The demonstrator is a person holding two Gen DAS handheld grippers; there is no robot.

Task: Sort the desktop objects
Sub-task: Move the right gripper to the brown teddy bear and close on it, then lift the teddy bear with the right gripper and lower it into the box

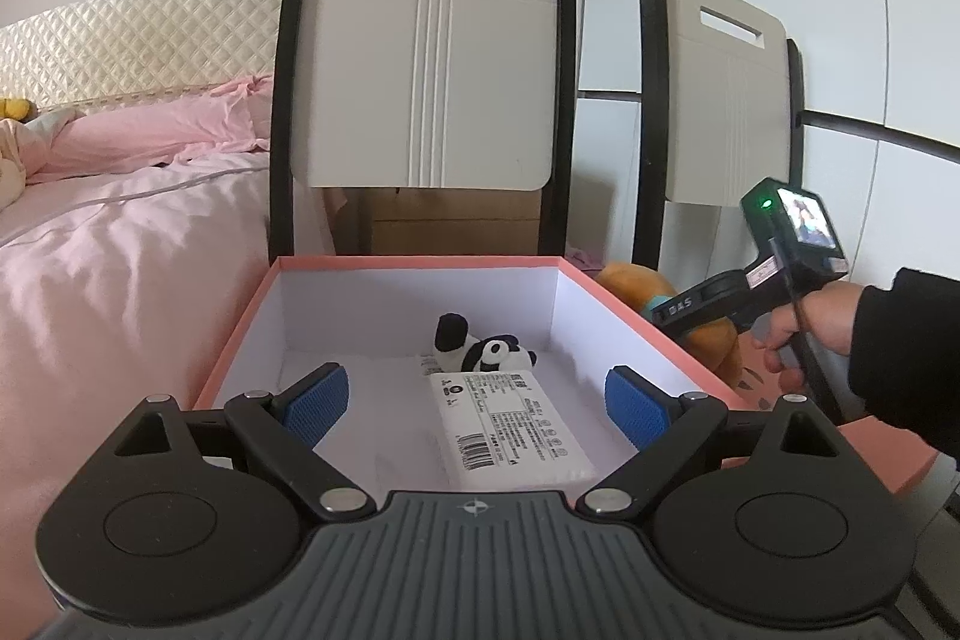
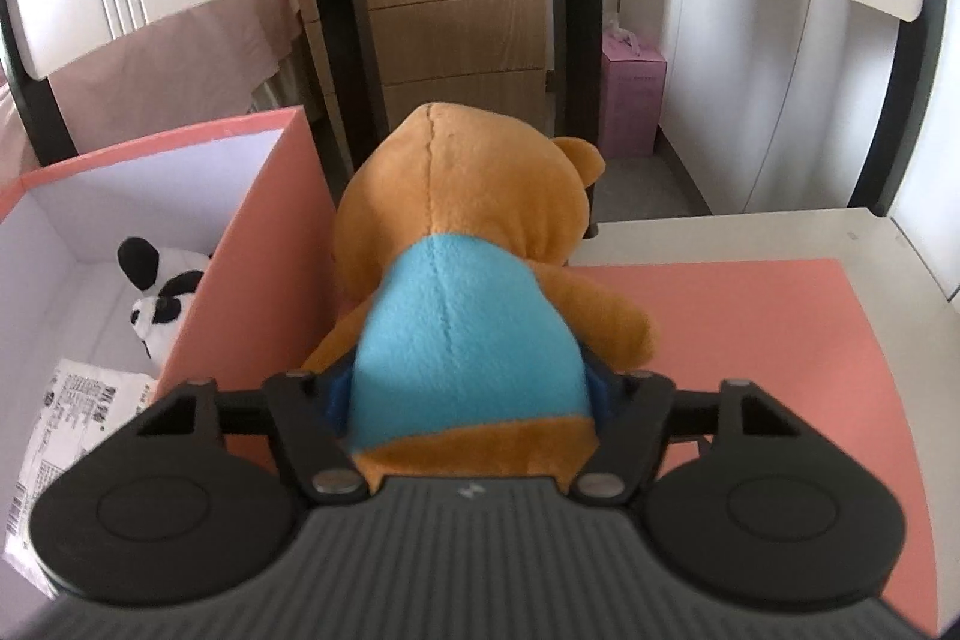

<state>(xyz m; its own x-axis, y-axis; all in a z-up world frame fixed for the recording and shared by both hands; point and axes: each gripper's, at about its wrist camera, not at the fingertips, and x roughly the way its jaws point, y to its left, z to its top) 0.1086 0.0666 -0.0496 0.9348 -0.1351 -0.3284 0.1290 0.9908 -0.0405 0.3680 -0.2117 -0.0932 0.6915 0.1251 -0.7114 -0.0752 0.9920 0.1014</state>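
Right wrist view: plush bear (image 2: 462, 292) hard against box wall (image 2: 264, 244).

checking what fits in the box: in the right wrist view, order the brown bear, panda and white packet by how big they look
1. brown bear, largest, though nearest the camera
2. panda
3. white packet, cut off by the gripper, so panda versus packet is unsure

Open box (image 1: 240, 334) on table (image 2: 780, 226); inside, toy panda (image 1: 480, 349) toward far wall, packet (image 1: 510, 424) nearer, touching it. Plush bear (image 2: 468, 280) just right of box, on flat sheet (image 2: 780, 328). Two chairs (image 1: 420, 70) behind; bed (image 1: 120, 250) left.
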